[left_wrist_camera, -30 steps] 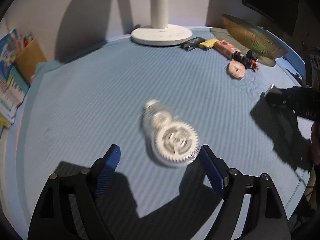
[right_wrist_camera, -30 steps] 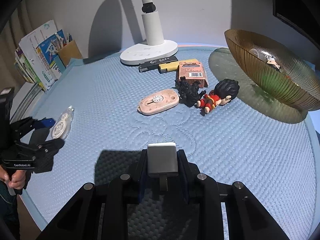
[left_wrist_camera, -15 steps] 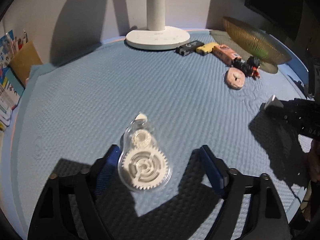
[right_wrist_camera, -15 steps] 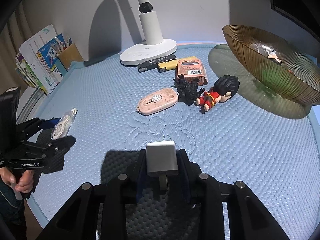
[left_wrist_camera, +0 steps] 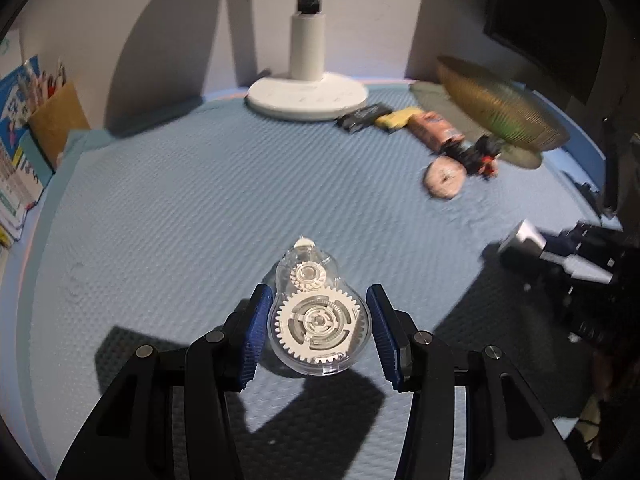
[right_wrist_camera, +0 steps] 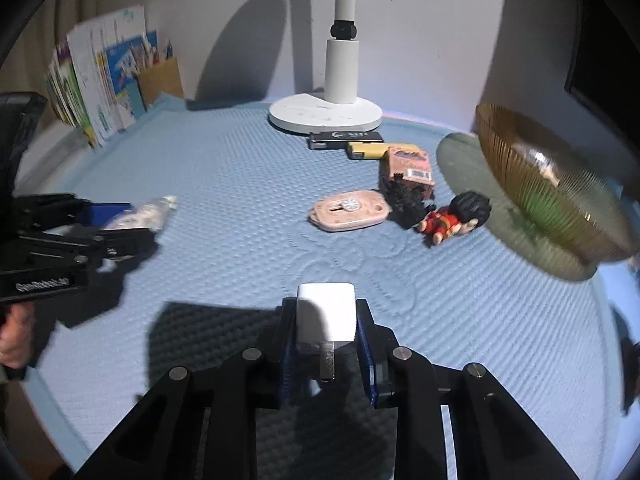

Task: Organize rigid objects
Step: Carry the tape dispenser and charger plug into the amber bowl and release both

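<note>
A clear correction tape dispenser (left_wrist_camera: 308,276) with white gears sits between the blue pads of my left gripper (left_wrist_camera: 318,328). The jaws are closing and both pads touch its sides; it hangs a little above the blue mat (left_wrist_camera: 180,208). In the right wrist view the same dispenser (right_wrist_camera: 152,210) pokes out of the left gripper (right_wrist_camera: 120,220) at the left edge. My right gripper (right_wrist_camera: 326,320) holds a white charger plug (right_wrist_camera: 326,308), metal prong pointing back, with the jaws closing tighter on it. An amber ribbed glass bowl (right_wrist_camera: 560,208) stands at the right.
A pink flat case (right_wrist_camera: 350,212), a red-and-black doll (right_wrist_camera: 452,218), a black figure (right_wrist_camera: 404,196), an orange box (right_wrist_camera: 408,164), a yellow lighter (right_wrist_camera: 366,150) and a black stick (right_wrist_camera: 344,138) lie near the white lamp base (right_wrist_camera: 324,114). Books (right_wrist_camera: 104,76) stand at the left edge.
The left jaws have narrowed from wide apart onto the dispenser, which now sits centred between the pads. The right gripper has shifted with the charger still in it.
</note>
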Tool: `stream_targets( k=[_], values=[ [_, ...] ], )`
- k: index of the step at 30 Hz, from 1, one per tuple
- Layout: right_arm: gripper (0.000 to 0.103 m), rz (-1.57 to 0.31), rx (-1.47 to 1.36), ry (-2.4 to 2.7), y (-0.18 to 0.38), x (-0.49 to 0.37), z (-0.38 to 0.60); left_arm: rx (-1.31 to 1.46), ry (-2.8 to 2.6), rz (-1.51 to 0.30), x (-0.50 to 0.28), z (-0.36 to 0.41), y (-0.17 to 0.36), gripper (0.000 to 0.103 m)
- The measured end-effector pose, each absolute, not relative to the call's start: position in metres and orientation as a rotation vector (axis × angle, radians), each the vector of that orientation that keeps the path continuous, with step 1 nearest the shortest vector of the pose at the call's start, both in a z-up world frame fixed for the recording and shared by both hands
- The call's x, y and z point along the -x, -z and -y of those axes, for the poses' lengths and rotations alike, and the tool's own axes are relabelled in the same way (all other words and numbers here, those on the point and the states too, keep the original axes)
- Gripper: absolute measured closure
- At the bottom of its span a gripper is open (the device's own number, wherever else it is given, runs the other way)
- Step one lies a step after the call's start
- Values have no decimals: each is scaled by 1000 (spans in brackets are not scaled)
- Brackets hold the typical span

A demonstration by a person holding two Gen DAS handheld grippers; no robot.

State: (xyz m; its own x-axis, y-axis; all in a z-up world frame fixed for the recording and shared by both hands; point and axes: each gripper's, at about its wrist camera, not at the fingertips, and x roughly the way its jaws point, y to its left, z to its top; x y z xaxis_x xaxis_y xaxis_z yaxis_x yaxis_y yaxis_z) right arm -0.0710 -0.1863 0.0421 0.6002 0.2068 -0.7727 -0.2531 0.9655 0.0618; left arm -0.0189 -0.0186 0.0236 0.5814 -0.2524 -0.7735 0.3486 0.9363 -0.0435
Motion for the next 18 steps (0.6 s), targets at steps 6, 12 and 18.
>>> stream_targets(
  k=[6,12,18],
  values=[
    [77,-820,-90,-241,-88,77,241,-143,416,-797,14,64,-68,57],
    [77,-695,-153,36,-175,68,339,-112,530,-668,-12,139,-137,57],
    [77,-686,-219,244,-214,37,415,-108,642,-626,-47,227,-179,57]
  ],
)
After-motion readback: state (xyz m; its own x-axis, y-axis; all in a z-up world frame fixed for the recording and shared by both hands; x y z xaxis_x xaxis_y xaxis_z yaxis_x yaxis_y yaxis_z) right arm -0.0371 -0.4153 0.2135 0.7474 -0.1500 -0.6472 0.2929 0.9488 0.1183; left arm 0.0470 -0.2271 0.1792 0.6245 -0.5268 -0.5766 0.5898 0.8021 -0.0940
